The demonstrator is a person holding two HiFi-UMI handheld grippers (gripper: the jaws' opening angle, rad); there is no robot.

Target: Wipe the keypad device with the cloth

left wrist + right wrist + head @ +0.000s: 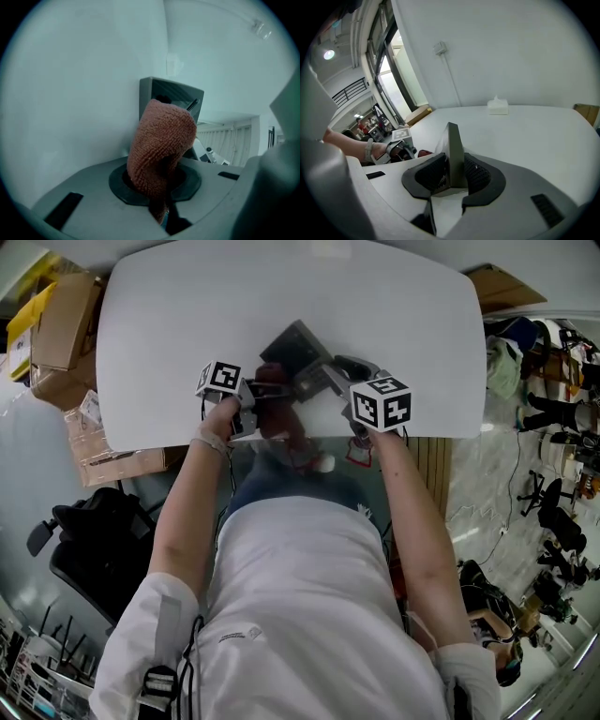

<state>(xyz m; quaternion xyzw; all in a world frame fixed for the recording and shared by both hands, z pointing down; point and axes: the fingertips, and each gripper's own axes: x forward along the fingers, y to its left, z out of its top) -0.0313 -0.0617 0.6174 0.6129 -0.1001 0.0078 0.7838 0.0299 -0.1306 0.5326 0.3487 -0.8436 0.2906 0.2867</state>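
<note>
Rust-red cloth (pixel 161 136) clamped in left gripper (pixel 159 187), right gripper (pixel 452 174) pinching keypad device (pixel 453 143) edge-on.
Hard wipe could twist it loose.

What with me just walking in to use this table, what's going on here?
A person stands at the white table with a gripper in each hand. The right gripper is clamped on one edge of the keypad device. The left gripper is shut on a bunched reddish cloth, held close to the device. Whether the cloth touches it can't be told.
</note>
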